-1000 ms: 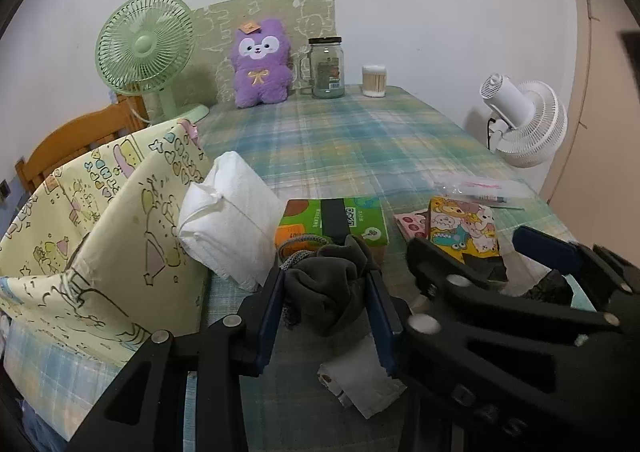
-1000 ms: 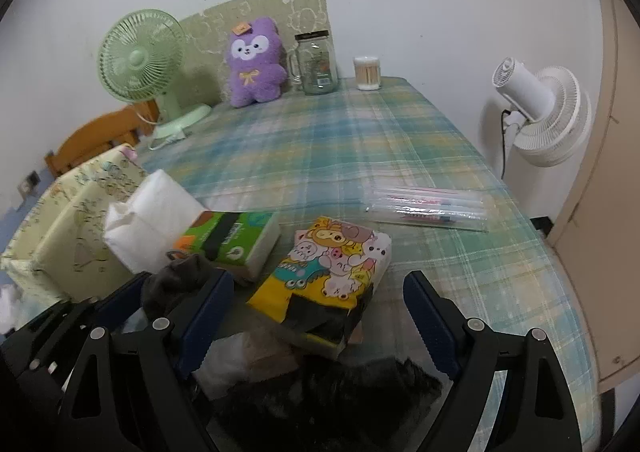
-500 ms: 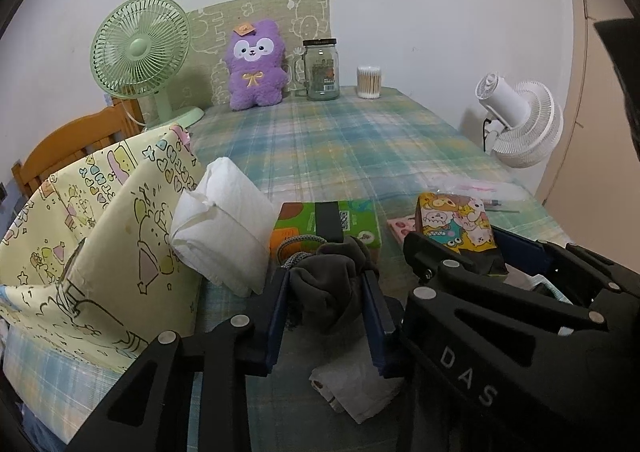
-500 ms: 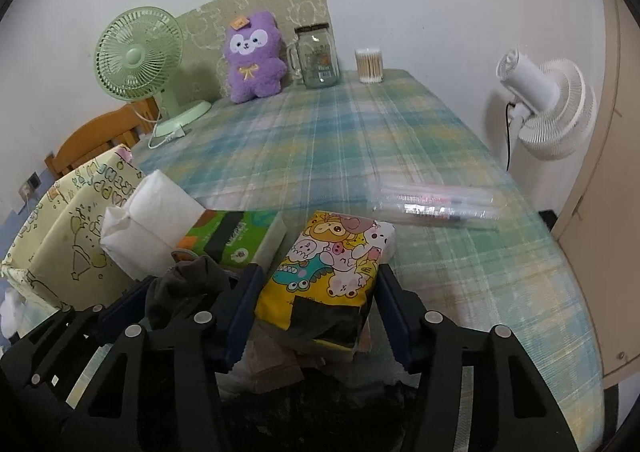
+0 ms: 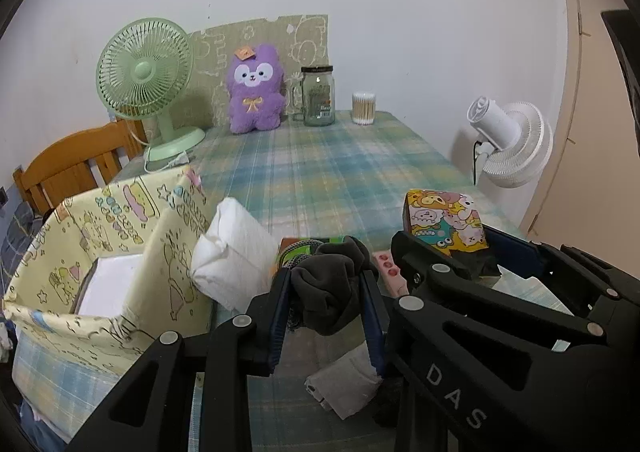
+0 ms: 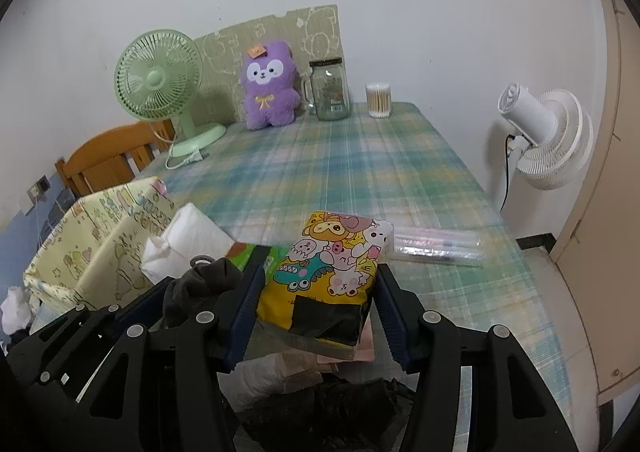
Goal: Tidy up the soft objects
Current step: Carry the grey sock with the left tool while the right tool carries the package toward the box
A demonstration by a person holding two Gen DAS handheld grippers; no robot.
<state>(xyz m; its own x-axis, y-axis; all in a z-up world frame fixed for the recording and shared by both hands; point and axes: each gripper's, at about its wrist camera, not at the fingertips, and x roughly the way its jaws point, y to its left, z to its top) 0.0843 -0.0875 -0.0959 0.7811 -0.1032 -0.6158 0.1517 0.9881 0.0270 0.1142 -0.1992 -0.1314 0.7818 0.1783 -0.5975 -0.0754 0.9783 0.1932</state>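
My left gripper [image 5: 325,292] is shut on a bunched dark grey cloth [image 5: 328,284], lifted just above the table. My right gripper [image 6: 316,304] is shut on a yellow cartoon-print tissue pack [image 6: 332,272], also raised; the same pack [image 5: 444,222] shows at the right of the left wrist view. A white tissue pack [image 5: 232,256] leans against a yellow cartoon-print fabric bin [image 5: 116,252] at the left, with something white inside it. A green tissue pack [image 6: 248,252] lies behind the cloth. A purple plush toy [image 5: 256,92] sits at the far end.
A green desk fan [image 5: 148,84], a glass jar [image 5: 318,96] and a cotton-swab tub [image 5: 363,108] stand along the far edge of the plaid table [image 5: 320,172]. A clear pen packet [image 6: 436,248] lies at right. A white fan [image 6: 544,132] and a wooden chair [image 5: 76,168] flank the table. Small packets lie below the grippers.
The right gripper closed on the cartoon tissue pack and lifted it. The left gripper rose with the grey cloth held between its pads.
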